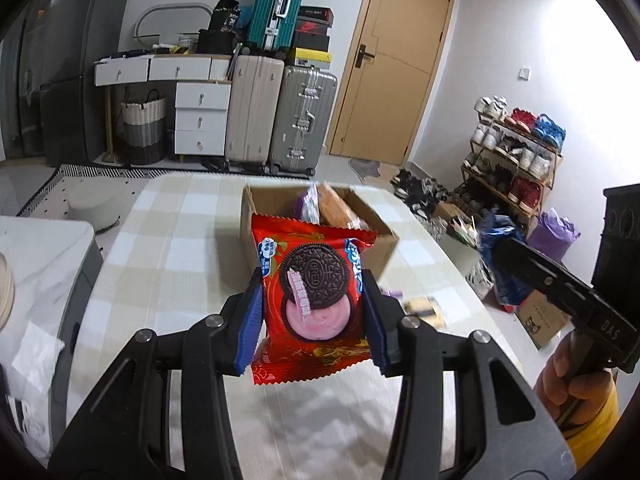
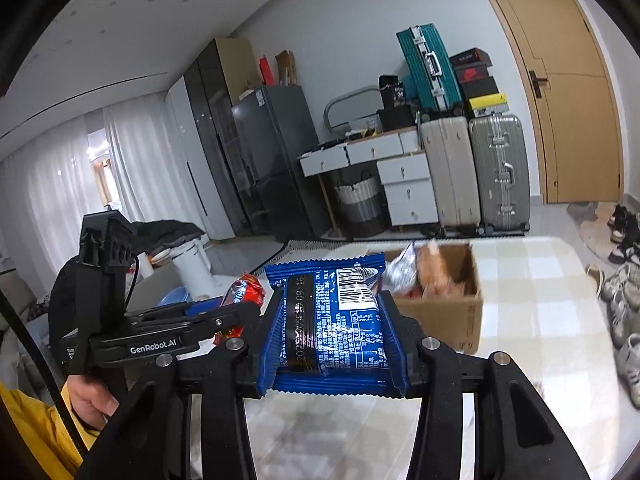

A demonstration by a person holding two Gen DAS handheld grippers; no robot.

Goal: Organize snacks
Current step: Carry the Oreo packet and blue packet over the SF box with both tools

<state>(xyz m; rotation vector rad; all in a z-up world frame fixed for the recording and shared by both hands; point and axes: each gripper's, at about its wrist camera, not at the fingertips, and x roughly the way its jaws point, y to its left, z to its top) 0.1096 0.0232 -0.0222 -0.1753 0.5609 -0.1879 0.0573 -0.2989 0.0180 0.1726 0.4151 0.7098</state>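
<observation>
My left gripper (image 1: pixel 310 316) is shut on a red Oreo packet (image 1: pixel 316 300), held upright above the checked tablecloth. Its blue pads press both side edges of the packet. Beyond it stands an open cardboard box (image 1: pixel 370 240) with a few snack packets inside. My right gripper (image 2: pixel 334 332) is shut on a blue snack packet (image 2: pixel 332 320), barcode side up. In the right wrist view the box (image 2: pixel 452 312) sits just behind that packet, and the left gripper with the red packet (image 2: pixel 244 292) shows at the left. The right gripper's body (image 1: pixel 560 284) appears at the right of the left wrist view.
A small yellow and black snack (image 1: pixel 424 308) lies on the table (image 1: pixel 168 248) right of the box. Suitcases (image 1: pixel 280 116), white drawers and a dark fridge line the far wall. A shoe rack (image 1: pixel 516 152) stands at the right, a grey cabinet at the left.
</observation>
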